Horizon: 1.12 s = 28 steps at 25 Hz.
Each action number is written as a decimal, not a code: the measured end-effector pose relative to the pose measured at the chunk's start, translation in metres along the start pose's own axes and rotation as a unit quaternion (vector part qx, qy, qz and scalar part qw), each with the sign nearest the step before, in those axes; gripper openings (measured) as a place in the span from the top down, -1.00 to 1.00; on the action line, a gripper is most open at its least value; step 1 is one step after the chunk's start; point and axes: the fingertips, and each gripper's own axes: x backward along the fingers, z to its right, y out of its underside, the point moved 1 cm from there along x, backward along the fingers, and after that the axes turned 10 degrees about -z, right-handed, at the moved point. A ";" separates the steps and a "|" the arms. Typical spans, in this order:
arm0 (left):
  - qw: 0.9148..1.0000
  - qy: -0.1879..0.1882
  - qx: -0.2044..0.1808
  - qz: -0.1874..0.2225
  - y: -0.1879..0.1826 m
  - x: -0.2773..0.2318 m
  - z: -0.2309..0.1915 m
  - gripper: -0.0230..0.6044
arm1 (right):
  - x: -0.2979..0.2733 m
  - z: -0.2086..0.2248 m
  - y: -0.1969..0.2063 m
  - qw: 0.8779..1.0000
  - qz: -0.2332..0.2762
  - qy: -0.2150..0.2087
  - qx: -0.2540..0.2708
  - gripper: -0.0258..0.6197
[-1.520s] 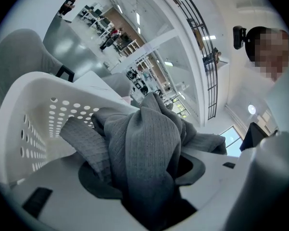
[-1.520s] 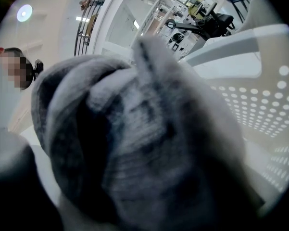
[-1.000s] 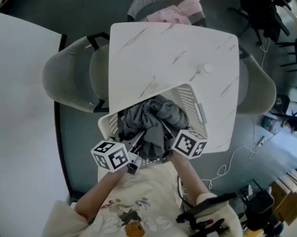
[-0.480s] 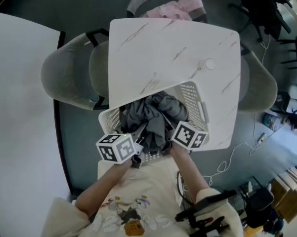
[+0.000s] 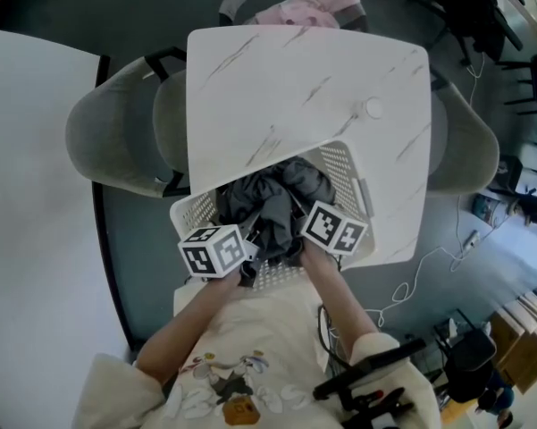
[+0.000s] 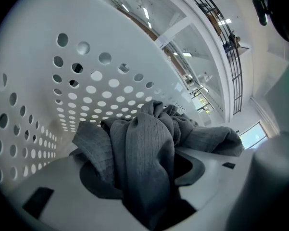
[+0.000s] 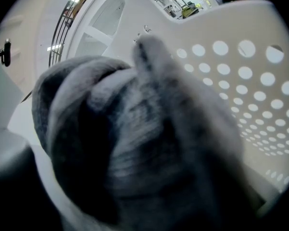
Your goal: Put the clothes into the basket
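Note:
A white perforated basket [image 5: 344,164] stands at the near edge of the marble table [image 5: 295,88], and a heap of grey clothes [image 5: 268,195] fills it. Both grippers reach into it from the near side. The left gripper [image 5: 253,247] is closed on a fold of the grey cloth [image 6: 144,153], which bunches down between its jaws with the basket wall [image 6: 62,71] behind. The right gripper [image 5: 295,232] is buried in the same heap. Its view is filled with grey cloth [image 7: 134,143] that hides its jaws, with the basket wall [image 7: 250,81] to the right.
Grey chairs stand at the table's left [image 5: 116,141] and right [image 5: 465,150]. A pink garment [image 5: 304,9] lies on a chair beyond the far edge. A small white round thing [image 5: 372,108] sits on the table. A large white tabletop [image 5: 27,195] lies to the left.
Both grippers have moved away from the body, further over the basket's near rim, with the grey cloth still in them. The heap has shifted slightly.

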 end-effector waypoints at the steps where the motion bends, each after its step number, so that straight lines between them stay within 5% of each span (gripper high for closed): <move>1: 1.000 -0.005 0.000 -0.002 0.000 -0.002 -0.002 0.08 | -0.002 0.003 0.000 1.000 -0.001 0.007 -0.003 0.09; 8: 0.998 -0.056 -0.019 -0.016 -0.003 -0.015 -0.015 0.10 | -0.011 0.020 -0.001 0.998 -0.009 0.043 -0.033 0.09; 28: 0.996 -0.079 0.011 -0.033 0.012 -0.036 -0.026 0.10 | -0.021 0.051 0.011 0.994 -0.044 0.086 -0.058 0.07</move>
